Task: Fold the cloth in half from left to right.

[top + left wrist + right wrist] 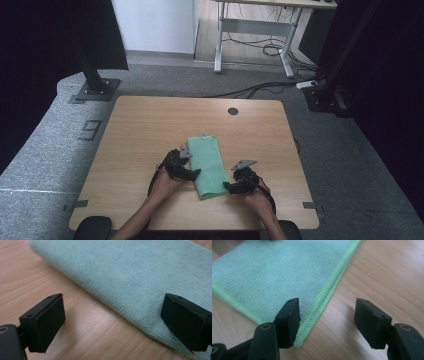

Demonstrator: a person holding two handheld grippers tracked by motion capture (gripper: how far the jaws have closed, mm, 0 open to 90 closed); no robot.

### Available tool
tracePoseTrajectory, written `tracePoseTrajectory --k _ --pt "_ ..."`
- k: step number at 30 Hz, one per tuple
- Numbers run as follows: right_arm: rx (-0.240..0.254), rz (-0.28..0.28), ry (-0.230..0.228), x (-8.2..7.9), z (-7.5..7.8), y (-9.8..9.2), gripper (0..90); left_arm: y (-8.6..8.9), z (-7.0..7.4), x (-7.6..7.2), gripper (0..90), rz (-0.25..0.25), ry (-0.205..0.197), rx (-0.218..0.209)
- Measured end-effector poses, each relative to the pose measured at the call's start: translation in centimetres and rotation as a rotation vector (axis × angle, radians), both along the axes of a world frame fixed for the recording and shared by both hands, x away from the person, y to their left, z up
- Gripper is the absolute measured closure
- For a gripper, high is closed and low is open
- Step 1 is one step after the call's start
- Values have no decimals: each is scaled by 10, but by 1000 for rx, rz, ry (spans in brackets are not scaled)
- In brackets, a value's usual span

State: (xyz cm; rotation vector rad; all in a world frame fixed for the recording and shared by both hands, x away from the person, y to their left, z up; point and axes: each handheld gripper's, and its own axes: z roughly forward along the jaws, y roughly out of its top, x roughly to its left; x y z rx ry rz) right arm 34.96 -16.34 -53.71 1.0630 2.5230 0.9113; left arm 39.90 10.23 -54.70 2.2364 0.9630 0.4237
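A folded mint-green terry cloth with a stitched brighter green hem (207, 165) lies flat on the pale wooden worktop (140, 130), in its near half and about midway across. The left tool (192, 173) sits at the cloth's left long edge, jaws spread wide: in the left gripper view one black pad (45, 323) stands over bare wood beside the cloth (140, 277), the other (186, 323) over the cloth's surface near its rounded fold, with nothing clamped between them. The right tool (229, 186) sits at the cloth's near right corner, jaws parted. In the right gripper view one pad (288, 322) stands over the cloth (274, 275) just inside the hem, the other (372, 322) over bare wood beside it, gripping nothing
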Motion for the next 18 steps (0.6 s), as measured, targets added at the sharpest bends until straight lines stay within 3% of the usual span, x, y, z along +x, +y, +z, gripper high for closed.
tracePoseTrajectory --k 7,18 --pt "7 36 -8 -6 -1 17 361 9 2 4 59 11 -3 28" --pt "16 42 -19 -8 -3 31 323 20 2 9 53 26 -3 22"
